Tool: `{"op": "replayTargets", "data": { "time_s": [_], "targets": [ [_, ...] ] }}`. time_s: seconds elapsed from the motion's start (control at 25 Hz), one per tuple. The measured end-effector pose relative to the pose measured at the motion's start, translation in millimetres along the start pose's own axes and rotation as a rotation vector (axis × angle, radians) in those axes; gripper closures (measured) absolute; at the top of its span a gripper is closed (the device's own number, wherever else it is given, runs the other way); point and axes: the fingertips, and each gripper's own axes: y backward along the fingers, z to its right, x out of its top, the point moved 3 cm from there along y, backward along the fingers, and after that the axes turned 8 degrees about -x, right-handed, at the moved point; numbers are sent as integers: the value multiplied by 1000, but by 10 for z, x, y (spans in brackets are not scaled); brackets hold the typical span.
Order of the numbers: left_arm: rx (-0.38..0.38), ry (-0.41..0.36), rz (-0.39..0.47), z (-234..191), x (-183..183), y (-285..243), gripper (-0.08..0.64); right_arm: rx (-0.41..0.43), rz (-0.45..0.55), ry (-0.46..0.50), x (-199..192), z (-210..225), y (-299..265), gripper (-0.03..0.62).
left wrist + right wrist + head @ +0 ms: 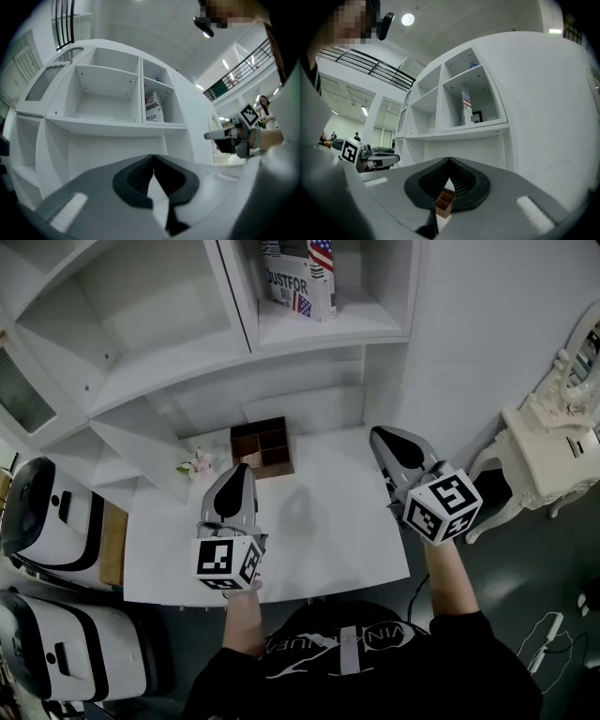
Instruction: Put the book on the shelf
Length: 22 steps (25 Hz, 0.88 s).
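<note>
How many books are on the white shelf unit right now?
1: a white book with a stars-and-stripes cover stands in the right-hand compartment of the white shelf unit; others may be hidden.

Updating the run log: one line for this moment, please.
book: standing on shelf | left gripper: shut, empty | right gripper: shut, empty

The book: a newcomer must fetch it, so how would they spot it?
Find the white shelf unit above the white desk. In its narrow right-hand compartment stands the book with a stars-and-stripes cover. The wide compartment beside it is bare.
</note>
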Motion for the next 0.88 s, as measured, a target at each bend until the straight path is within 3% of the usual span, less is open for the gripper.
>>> {"op": "replayTargets", "data": {
  "time_s": [0.88],
  "targets": [
    [60,-26,-10,-64,-96,168,560,-22,45,-36,-215,16,143,586]
  ]
}}
